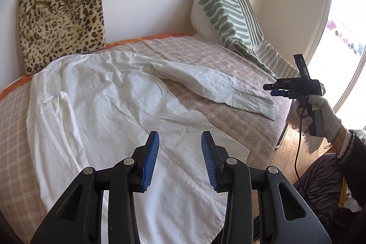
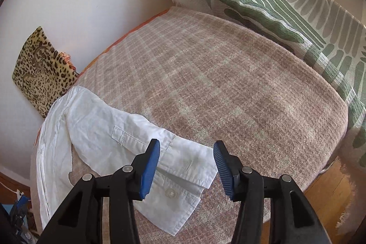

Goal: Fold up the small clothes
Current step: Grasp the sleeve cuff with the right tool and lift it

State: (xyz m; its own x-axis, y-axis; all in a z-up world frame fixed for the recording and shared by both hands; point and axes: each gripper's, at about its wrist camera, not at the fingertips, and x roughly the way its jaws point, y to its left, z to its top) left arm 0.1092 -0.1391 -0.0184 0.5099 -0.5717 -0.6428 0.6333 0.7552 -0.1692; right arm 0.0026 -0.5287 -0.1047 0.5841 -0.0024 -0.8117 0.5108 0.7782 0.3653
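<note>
Claws (image 1: 179,138) apart, white shirt (image 1: 109,106), plaid bed (image 2: 228,84)

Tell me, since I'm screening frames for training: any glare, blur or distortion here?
Left wrist view: the window is blown out to white, the bed bows from fisheye, corners are vignetted, and the white shirt stays sharp. Right wrist view: even light, no glare, same barrel curve, crisp sleeve cuff.

bed (image 1: 240,65) w/ checked blanket | white shirt (image 1: 109,106) spread flat | 2 cushions at wall

"DAS" on right claw (image 1: 278,89)
</note>
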